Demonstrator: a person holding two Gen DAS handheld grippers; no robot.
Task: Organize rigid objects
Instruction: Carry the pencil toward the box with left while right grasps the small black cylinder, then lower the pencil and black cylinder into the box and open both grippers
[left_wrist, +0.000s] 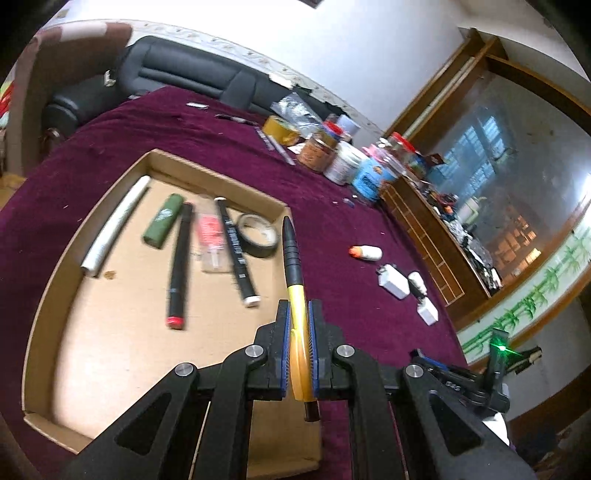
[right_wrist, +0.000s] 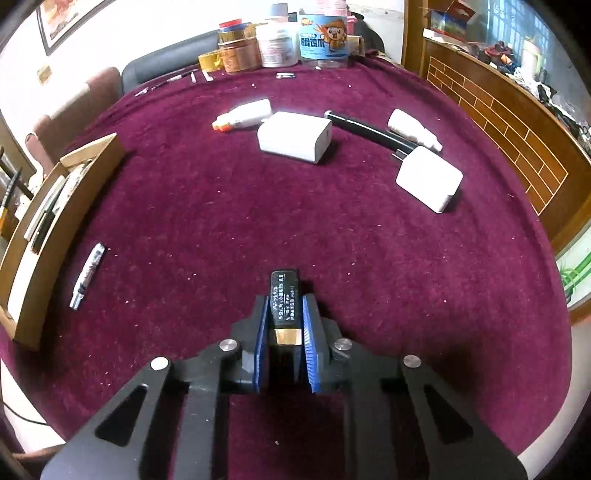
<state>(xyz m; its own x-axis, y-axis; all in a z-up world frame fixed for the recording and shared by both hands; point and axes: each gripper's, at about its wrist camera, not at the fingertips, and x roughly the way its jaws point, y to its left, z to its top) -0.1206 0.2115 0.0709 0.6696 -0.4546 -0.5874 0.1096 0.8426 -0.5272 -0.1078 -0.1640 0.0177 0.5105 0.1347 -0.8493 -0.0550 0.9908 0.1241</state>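
Observation:
My left gripper (left_wrist: 299, 310) is shut on a yellow and black pen (left_wrist: 291, 254) and holds it above the right edge of the cardboard tray (left_wrist: 55, 266). The tray holds a white tube (left_wrist: 114, 225), a green lighter (left_wrist: 164, 221), a red-tipped black marker (left_wrist: 181, 266), a black pen (left_wrist: 236, 251) and a tape roll (left_wrist: 256, 236). My right gripper (right_wrist: 284, 302) is shut on a black lighter (right_wrist: 283, 299) just above the maroon cloth. Two white chargers (right_wrist: 295, 136) (right_wrist: 428, 179), two small white bottles (right_wrist: 243, 114) (right_wrist: 413, 129) and a black stick (right_wrist: 369, 129) lie ahead.
A silver refill (right_wrist: 86, 275) lies on the cloth beside the tray (right_wrist: 55, 221). Jars and tape rolls (right_wrist: 277, 40) stand at the table's far edge. A wooden cabinet (right_wrist: 509, 122) runs along the right. A black sofa (left_wrist: 177, 74) is behind the table.

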